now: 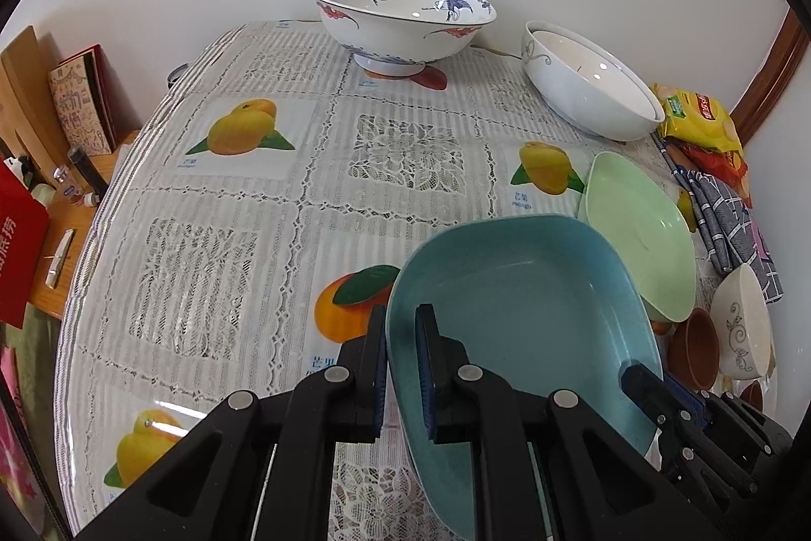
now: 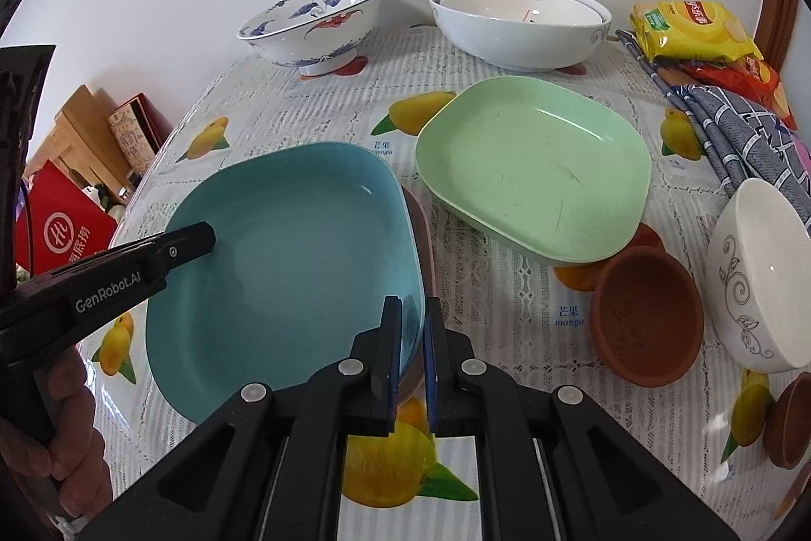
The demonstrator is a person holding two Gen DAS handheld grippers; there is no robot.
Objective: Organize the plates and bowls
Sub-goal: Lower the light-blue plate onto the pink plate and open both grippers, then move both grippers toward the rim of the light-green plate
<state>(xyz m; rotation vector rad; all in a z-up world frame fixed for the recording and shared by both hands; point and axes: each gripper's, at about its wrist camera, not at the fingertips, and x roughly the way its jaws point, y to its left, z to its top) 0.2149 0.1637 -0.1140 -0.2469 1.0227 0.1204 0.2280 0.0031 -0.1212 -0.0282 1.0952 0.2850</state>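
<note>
The worktop [image 1: 213, 196] lies bare to the left and far. The blue plate [image 2: 284, 267] sits near, beside the green plate [image 2: 532, 166], its edges pinched by the left gripper [image 1: 400, 328] and right gripper [image 2: 413, 323].

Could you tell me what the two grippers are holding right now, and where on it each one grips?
Both hold the blue squarish plastic plate: left gripper clamps its left rim, right gripper its right rim.

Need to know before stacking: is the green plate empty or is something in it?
Empty. The right wrist view shows the green plate with its whole inside bare, only faint scuff marks; nothing lies in it.
</note>
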